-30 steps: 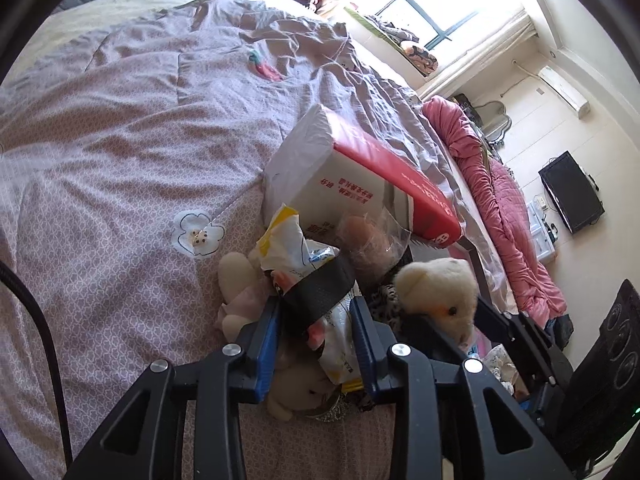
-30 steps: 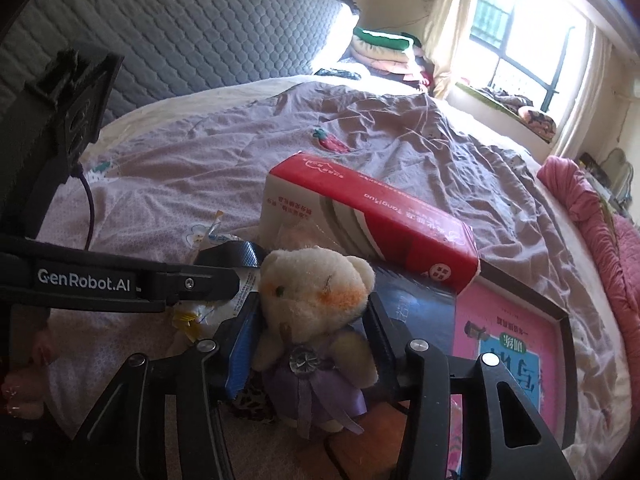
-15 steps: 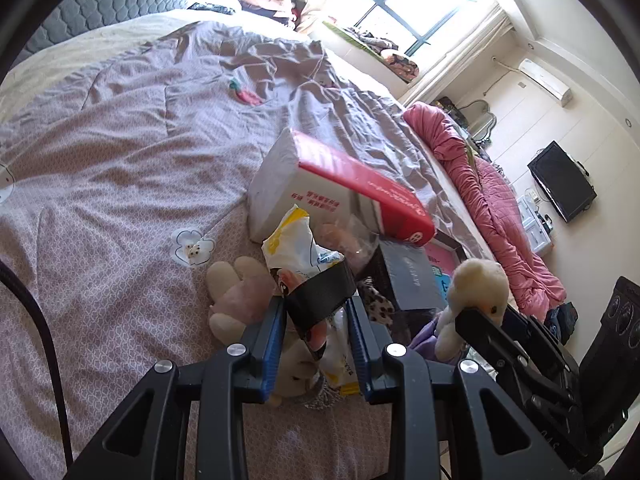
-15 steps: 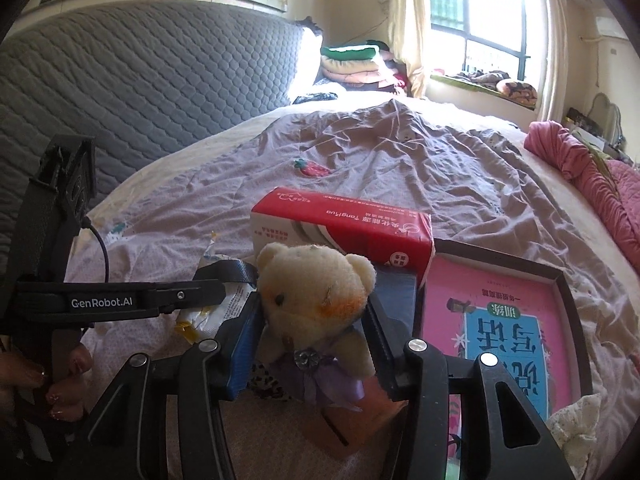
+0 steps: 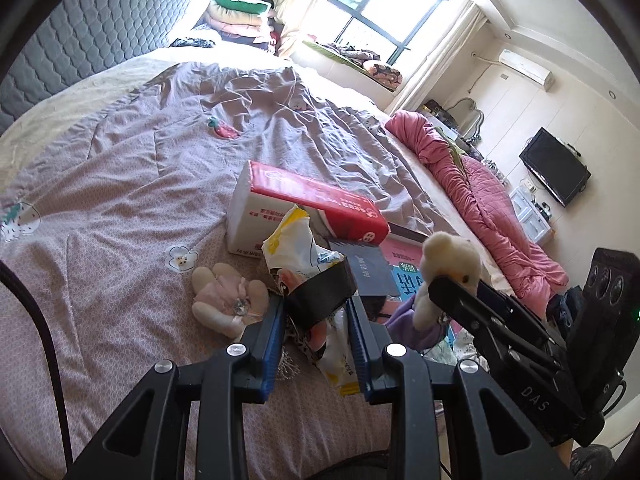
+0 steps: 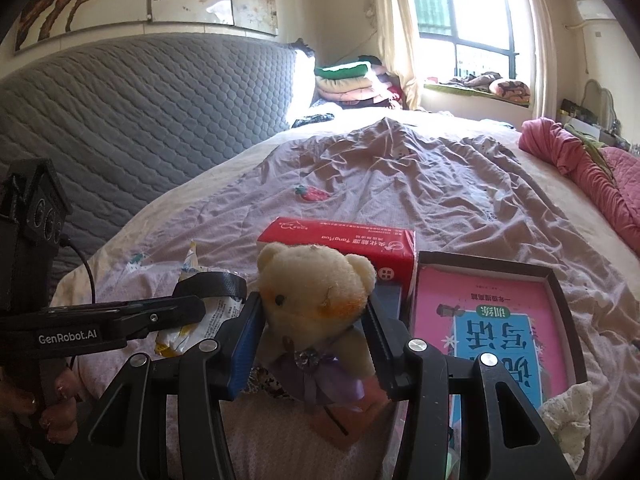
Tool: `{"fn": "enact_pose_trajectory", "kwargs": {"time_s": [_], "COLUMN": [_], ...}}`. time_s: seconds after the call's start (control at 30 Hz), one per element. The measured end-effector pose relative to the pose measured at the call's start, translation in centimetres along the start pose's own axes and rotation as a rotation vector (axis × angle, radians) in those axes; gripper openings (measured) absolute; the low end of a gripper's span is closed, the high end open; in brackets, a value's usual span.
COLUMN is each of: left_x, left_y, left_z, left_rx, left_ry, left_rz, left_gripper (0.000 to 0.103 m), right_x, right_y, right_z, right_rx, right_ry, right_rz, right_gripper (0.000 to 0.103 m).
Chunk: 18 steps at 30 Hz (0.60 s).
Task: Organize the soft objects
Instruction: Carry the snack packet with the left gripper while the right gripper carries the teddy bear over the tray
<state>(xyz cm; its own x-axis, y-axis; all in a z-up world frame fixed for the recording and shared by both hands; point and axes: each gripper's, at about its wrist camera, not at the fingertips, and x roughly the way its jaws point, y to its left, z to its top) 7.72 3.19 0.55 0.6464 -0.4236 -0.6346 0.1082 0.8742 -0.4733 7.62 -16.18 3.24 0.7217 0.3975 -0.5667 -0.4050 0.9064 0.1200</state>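
Observation:
My left gripper (image 5: 316,308) is shut on a crinkled yellow-and-white packet (image 5: 298,240) with a black band (image 5: 322,294) round its middle, held above the mauve quilt (image 5: 120,200). My right gripper (image 6: 314,308) is shut on a cream teddy bear (image 6: 316,280) in a purple dress, gripped at the sides of its body and lifted off the bed. The bear (image 5: 450,264) also shows at the right of the left wrist view. A pink plush toy (image 5: 226,300) lies on the quilt just left of my left gripper.
A red-and-white tissue pack (image 5: 308,200) lies on the bed ahead. Beside it are a dark book (image 5: 368,272) and a dark tray (image 6: 560,292) holding a pink book (image 6: 480,320). A white lace cloth (image 6: 568,412) sits at lower right. A rolled pink blanket (image 5: 472,184) lines the bed's right edge.
Both grippers have risen and tilted up with their loads, so more of the room shows. The pink plush toy, before half hidden under the packet, now lies in plain view.

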Motion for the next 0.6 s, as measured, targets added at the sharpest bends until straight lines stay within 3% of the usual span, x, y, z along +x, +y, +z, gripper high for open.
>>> {"fn": "enact_pose_trajectory", "kwargs": {"time_s": [0.4,0.6], "left_x": [-2.3,-2.4], "left_y": [-6.3,-9.8], "left_z": [-0.9,-1.2], "left_rx": [0.101,0.167], "left_ry": [-0.015,-0.014], "left_rz": [0.003,0.000], "left_gripper": [0.031,0.031], "right_x": [-4.7,-7.9], "right_y": [-1.9,-5.9], "right_z": [0.4,0.4], "right_rx": [0.053,0.150], "right_ry": [-0.073,-0.104], "right_rz": [-0.007,-0.050], "right_gripper": [0.051,0.051]}}
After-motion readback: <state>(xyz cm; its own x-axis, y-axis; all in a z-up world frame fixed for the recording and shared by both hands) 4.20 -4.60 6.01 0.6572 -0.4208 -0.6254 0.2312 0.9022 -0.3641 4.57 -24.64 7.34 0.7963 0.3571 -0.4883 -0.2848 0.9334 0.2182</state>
